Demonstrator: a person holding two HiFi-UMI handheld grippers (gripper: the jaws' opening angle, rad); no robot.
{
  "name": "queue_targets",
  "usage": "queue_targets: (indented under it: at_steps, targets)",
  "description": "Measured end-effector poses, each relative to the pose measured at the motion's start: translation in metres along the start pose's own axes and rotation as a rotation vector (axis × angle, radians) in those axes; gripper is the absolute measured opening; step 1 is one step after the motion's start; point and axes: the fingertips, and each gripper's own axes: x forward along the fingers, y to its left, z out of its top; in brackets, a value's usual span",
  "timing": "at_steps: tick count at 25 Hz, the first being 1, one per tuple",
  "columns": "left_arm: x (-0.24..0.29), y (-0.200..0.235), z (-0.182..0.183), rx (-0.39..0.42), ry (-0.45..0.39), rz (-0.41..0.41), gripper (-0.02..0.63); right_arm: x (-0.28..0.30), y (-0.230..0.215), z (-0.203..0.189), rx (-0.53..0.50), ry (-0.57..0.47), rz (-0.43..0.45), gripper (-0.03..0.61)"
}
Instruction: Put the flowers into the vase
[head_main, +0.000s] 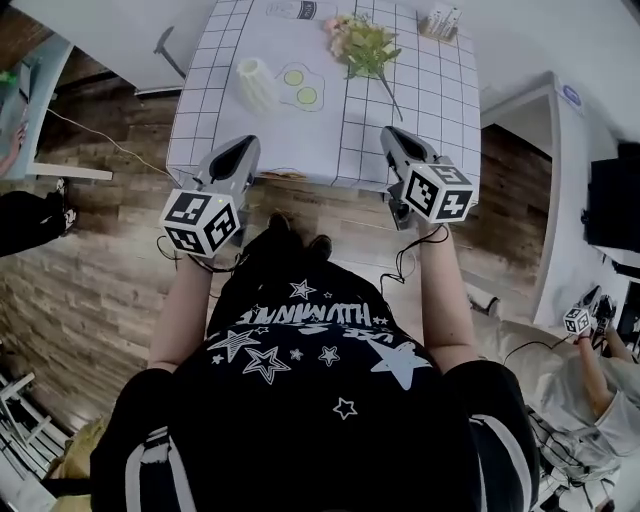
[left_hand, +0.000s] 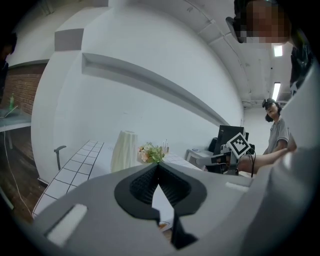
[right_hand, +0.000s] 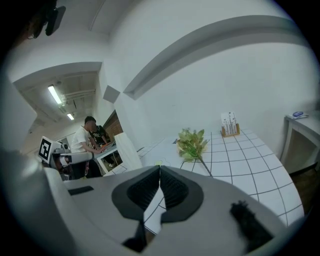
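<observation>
Over the table (head_main: 215, 105) edge — left tool (head_main: 243, 147), right tool (head_main: 391, 134), closed and empty — flowers (head_main: 362, 45), vase (head_main: 257, 82) beyond.

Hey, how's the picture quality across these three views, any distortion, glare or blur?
Head view: evenly lit and sharp; grid lines on the table bow slightly. Left gripper view: heavy fisheye, dark corners, the vase small but clear. Right gripper view: same fisheye, a ceiling light is blown out, the flowers look sharp.
</observation>
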Motion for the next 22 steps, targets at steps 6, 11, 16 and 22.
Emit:
queue_targets:
  at_steps: [6,11,16,22]
  targets:
    - [0.014,0.017,-0.002,-0.013,0.013,-0.004,0.011,-0.002,-0.010,0.012,0.010,-0.008,-0.052,0.012]
    - [0.030,0.025,0.007,0.018,0.006,-0.027,0.031,-0.009,-0.026,0.023,0.031,-0.018,-0.119,0.012]
    - [0.035,0.042,0.016,0.016,-0.001,-0.040,0.035,0.000,-0.023,0.042,0.024,-0.040,-0.141,0.012]
    - [0.043,0.058,0.008,0.079,0.009,-0.031,0.159,0.019,-0.015,0.047,0.017,-0.028,-0.141,0.012]
